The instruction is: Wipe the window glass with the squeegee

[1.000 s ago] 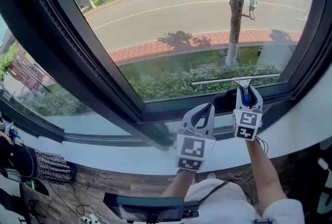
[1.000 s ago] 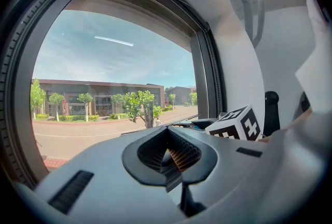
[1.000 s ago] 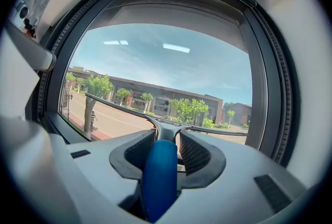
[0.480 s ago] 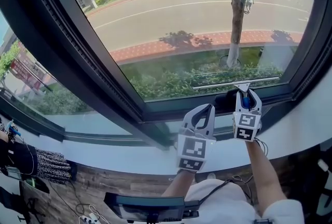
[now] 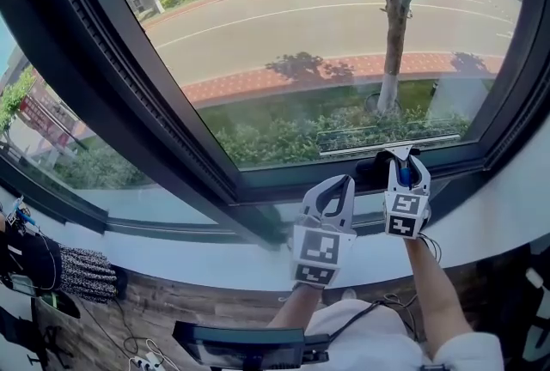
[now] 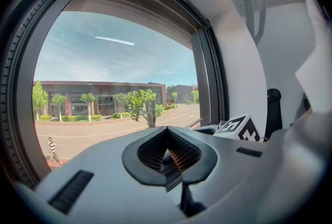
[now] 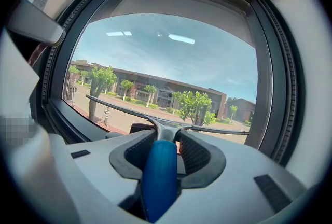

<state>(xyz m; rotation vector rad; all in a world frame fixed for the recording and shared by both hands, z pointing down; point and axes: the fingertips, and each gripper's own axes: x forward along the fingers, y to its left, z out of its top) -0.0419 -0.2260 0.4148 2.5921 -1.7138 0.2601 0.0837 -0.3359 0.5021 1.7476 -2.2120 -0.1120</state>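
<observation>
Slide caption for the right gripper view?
Right gripper shut on the blue-handled squeegee, blade across the window glass.

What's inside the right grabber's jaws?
The squeegee, by its blue handle, clamped in the right gripper. Its blade lies low on the window glass. The handle's bottom end is hidden.

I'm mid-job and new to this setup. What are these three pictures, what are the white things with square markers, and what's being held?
There is no robot here. A person holds a two-jaw gripper in each hand, and the marker cubes are part of the grippers. The head view looks down from the person's head at the window glass and the white sill. The other two pictures come from a camera on each gripper, looking along its jaws. The right gripper is shut on the squeegee by its blue handle. The blade sits low on the pane, near the bottom frame. The left gripper is shut with nothing between its jaws.
</observation>
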